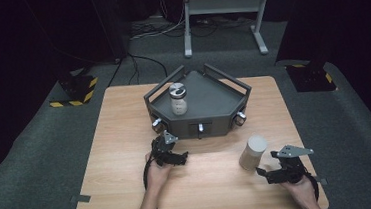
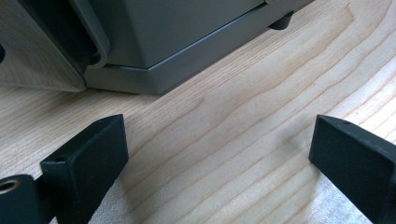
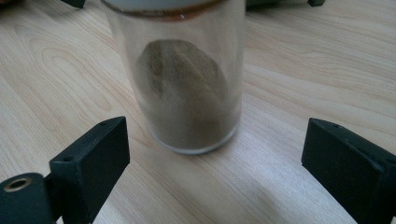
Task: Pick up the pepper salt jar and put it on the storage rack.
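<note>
A clear glass jar (image 1: 253,151) of brownish powder with a pale lid stands upright on the wooden table (image 1: 130,189), right of centre. My right gripper (image 1: 266,172) rests just in front of it, open; in the right gripper view the jar (image 3: 187,88) stands a little beyond the jaws, apart from them. A second jar (image 1: 178,98) with a silver lid stands on the dark grey tray-like rack (image 1: 213,102) at the back. My left gripper (image 1: 173,153) lies low on the table before the rack's front left corner (image 2: 154,51), open with nothing between its jaws.
The rack has raised rails along its back sides and small knobs (image 1: 240,116) on its front faces. Bare wood lies between the two hands. Beyond the table are a metal stand (image 1: 224,11), cables and hazard-striped blocks (image 1: 74,90) on the grey floor.
</note>
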`<move>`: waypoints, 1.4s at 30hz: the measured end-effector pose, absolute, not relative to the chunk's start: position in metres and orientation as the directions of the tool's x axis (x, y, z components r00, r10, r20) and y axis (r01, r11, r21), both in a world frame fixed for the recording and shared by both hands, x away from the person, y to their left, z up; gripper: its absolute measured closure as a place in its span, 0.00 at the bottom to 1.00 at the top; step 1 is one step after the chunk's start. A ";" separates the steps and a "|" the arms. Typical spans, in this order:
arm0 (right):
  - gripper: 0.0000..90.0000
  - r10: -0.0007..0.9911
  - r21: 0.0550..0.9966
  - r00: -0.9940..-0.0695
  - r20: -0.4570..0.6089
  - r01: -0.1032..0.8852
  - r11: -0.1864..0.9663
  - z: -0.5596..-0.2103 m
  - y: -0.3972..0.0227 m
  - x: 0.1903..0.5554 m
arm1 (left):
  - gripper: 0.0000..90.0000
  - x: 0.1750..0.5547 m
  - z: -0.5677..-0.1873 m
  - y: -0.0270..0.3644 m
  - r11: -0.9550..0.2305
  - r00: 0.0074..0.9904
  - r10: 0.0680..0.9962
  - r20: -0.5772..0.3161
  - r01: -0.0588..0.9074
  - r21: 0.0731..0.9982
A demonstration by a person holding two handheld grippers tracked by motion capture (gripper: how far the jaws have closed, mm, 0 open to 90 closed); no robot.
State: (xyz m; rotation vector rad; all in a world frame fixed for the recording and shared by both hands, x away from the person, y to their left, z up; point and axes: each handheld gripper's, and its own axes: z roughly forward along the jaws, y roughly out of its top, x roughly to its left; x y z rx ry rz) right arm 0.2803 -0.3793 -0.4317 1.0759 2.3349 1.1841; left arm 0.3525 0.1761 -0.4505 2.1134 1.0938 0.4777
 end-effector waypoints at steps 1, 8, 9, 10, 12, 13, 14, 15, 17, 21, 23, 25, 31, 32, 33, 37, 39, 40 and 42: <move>0.08 0.736 0.792 -0.674 0.059 0.480 0.376 -0.431 -0.378 0.281 | 0.05 0.352 -0.451 0.176 -0.399 0.575 0.818 0.006 0.560 0.726; 0.08 0.728 0.798 -0.683 0.059 0.470 0.377 -0.430 -0.372 0.285 | 0.05 0.352 -0.451 0.176 -0.399 0.576 0.818 0.006 0.560 0.726; 0.08 0.728 0.797 -0.683 0.061 0.472 0.376 -0.429 -0.370 0.287 | 0.05 0.352 -0.451 0.176 -0.399 0.575 0.818 0.006 0.560 0.726; 0.08 0.726 0.799 -0.685 0.060 0.469 0.376 -0.429 -0.370 0.288 | 0.05 0.352 -0.451 0.176 -0.399 0.575 0.818 0.006 0.560 0.726; 0.09 0.725 0.802 -0.686 0.060 0.466 0.375 -0.429 -0.368 0.289 | 0.05 0.352 -0.451 0.176 -0.399 0.575 0.818 0.006 0.560 0.726; 0.09 0.724 0.803 -0.687 0.059 0.464 0.375 -0.428 -0.367 0.289 | 0.05 0.352 -0.451 0.176 -0.399 0.575 0.818 0.006 0.560 0.726; 0.09 0.722 0.804 -0.689 0.059 0.462 0.375 -0.428 -0.366 0.290 | 0.05 0.352 -0.451 0.176 -0.399 0.575 0.818 0.006 0.560 0.726; 0.09 0.720 0.804 -0.692 0.058 0.460 0.377 -0.428 -0.364 0.291 | 0.05 0.352 -0.451 0.176 -0.399 0.576 0.818 0.006 0.560 0.726; 0.09 0.716 0.803 -0.696 0.053 0.455 0.384 -0.427 -0.361 0.293 | 0.05 0.352 -0.451 0.176 -0.399 0.576 0.818 0.006 0.560 0.726; 0.09 0.711 0.807 -0.702 0.045 0.446 0.389 -0.426 -0.357 0.295 | 0.05 0.352 -0.451 0.176 -0.399 0.576 0.818 0.006 0.560 0.726; 0.10 0.708 0.812 -0.705 0.040 0.435 0.388 -0.425 -0.352 0.297 | 0.05 0.352 -0.451 0.176 -0.399 0.576 0.818 0.006 0.560 0.726; 0.11 0.709 0.813 -0.704 0.035 0.433 0.390 -0.425 -0.351 0.297 | 0.05 0.352 -0.450 0.176 -0.400 0.576 0.818 0.006 0.560 0.726; 0.14 0.707 0.819 -0.707 0.012 0.412 0.398 -0.423 -0.341 0.300 | 0.05 0.353 -0.450 0.176 -0.401 0.576 0.817 0.007 0.560 0.725; 0.14 0.706 0.821 -0.708 0.013 0.411 0.397 -0.423 -0.340 0.300 | 0.05 0.353 -0.450 0.176 -0.401 0.576 0.817 0.007 0.560 0.725; 0.15 0.705 0.822 -0.709 0.013 0.409 0.396 -0.423 -0.339 0.301 | 0.05 0.353 -0.450 0.176 -0.403 0.577 0.817 0.008 0.559 0.724; 0.17 0.701 0.825 -0.712 0.021 0.409 0.390 -0.422 -0.337 0.305 | 0.05 0.353 -0.450 0.176 -0.403 0.577 0.816 0.009 0.559 0.724; 0.18 0.702 0.827 -0.712 0.023 0.409 0.387 -0.422 -0.337 0.306 | 0.05 0.353 -0.450 0.176 -0.403 0.577 0.817 0.008 0.559 0.724; 0.19 0.703 0.827 -0.710 0.025 0.410 0.384 -0.422 -0.337 0.306 | 0.05 0.353 -0.450 0.176 -0.403 0.577 0.817 0.008 0.559 0.724; 0.21 0.708 0.830 -0.706 0.035 0.415 0.373 -0.423 -0.339 0.307 | 0.05 0.353 -0.450 0.176 -0.402 0.577 0.817 0.008 0.559 0.725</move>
